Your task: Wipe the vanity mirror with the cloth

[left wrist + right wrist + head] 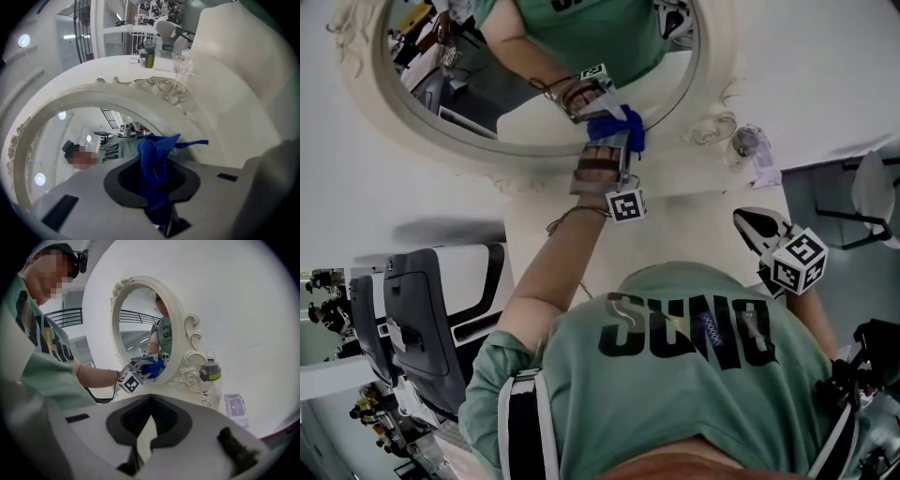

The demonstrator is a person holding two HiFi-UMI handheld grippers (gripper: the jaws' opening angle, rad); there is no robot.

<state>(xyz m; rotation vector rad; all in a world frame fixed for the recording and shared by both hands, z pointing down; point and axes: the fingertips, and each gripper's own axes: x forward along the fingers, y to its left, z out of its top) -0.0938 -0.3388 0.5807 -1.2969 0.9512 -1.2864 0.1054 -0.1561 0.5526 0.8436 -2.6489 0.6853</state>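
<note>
The left hand-held gripper (612, 139) clamps the bunched cloth (154, 164) at the lower rim of the mirror (487, 103), the right hand-held gripper (149, 427) is together and empty; if the cloth slips, I fear bare jaws may scratch the mirror.

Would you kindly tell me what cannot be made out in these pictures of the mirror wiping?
Head view: the mirror is cut off by the upper edge.
Left gripper view: the bunched blue cloth hides where it meets the mirror.
Right gripper view: print on the white packet is too small to read.
</note>
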